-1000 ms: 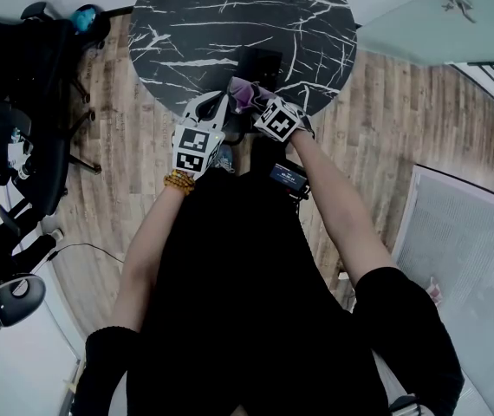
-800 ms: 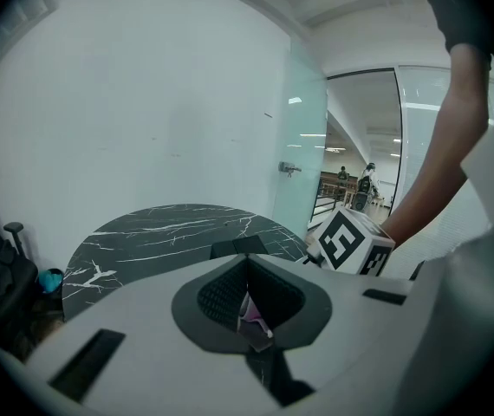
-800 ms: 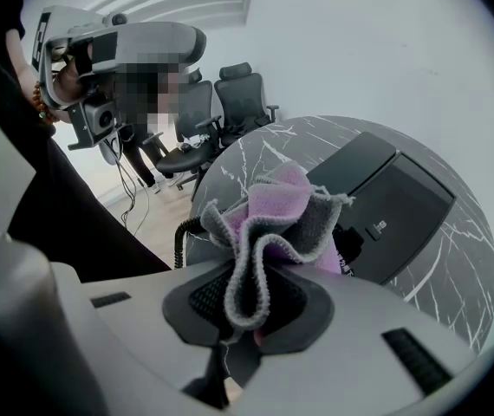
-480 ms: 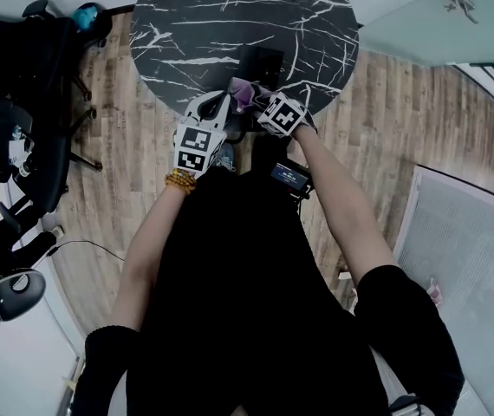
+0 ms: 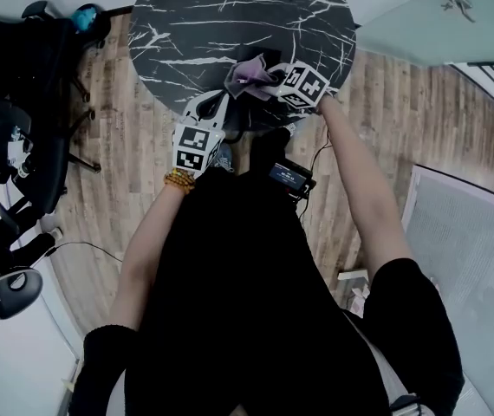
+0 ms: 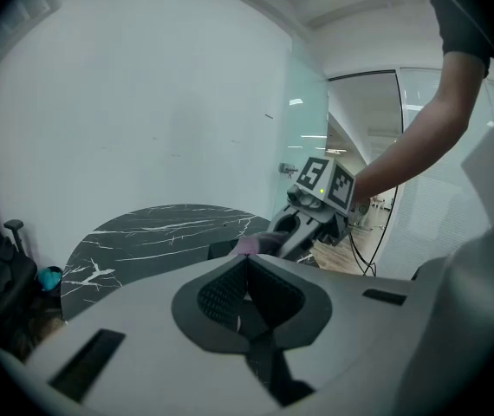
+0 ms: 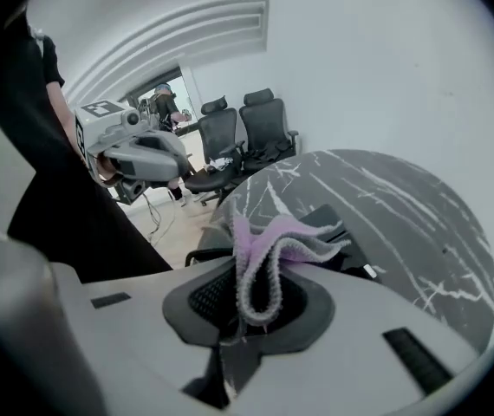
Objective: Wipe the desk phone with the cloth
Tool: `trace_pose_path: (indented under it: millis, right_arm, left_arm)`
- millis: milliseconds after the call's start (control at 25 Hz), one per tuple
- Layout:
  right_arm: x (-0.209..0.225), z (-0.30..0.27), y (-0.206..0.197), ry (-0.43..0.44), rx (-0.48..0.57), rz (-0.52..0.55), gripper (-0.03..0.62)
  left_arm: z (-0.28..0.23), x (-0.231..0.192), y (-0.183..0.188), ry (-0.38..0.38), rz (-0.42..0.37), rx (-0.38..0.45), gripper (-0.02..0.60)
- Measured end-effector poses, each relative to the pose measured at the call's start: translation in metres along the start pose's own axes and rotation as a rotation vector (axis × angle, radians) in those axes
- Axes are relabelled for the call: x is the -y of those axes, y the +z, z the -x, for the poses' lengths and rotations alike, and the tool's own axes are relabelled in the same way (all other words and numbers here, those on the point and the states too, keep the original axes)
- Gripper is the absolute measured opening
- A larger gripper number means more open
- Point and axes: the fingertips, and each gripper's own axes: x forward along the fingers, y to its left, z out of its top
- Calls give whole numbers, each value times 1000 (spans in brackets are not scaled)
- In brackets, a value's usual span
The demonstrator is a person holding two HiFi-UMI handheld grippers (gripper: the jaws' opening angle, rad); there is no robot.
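A purple-grey cloth (image 5: 247, 75) hangs bunched over the near edge of the round black marble table (image 5: 195, 16). My right gripper (image 5: 270, 81) is shut on it; in the right gripper view the cloth (image 7: 273, 250) stands folded up out of the jaws. The dark desk phone (image 5: 262, 57) lies just beyond and under the cloth, mostly hidden, and shows as a black body (image 7: 344, 224) past the cloth. My left gripper (image 5: 215, 104) hovers at the table's near rim, left of the cloth, and is shut with nothing in it (image 6: 246, 269). From it I see the right gripper (image 6: 315, 211).
Black office chairs (image 5: 22, 68) stand at the left on the wood floor (image 5: 117, 120). A glass partition (image 5: 438, 16) is at the upper right and a grey mat (image 5: 464, 250) at the right. The person's dark clothing fills the lower middle.
The right gripper has carried the cloth forward and to the right, from the table's near edge onto the phone. The left gripper has stayed in place.
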Motion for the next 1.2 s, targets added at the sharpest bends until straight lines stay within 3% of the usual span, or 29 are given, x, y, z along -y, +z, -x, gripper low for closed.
trace_pose_path:
  millis: [240, 520, 680, 840, 1200]
  right_arm:
    - [55, 34, 29, -274, 34, 131, 55]
    - [100, 83, 48, -611, 109, 104, 55]
    - [111, 96, 46, -744, 61, 203, 55]
    - [103, 71, 21, -696, -51, 254, 55]
    - [79, 24, -20, -527, -137, 136, 55]
  left_arm:
    - [-2, 6, 0, -8, -10, -3, 12]
    - [-2, 8, -2, -7, -11, -8, 12]
    - [-2, 10, -4, -9, -12, -14, 12]
    - [-3, 13, -6, -15, -12, -20, 12]
    - [-1, 11, -9, -9, -6, -21, 12]
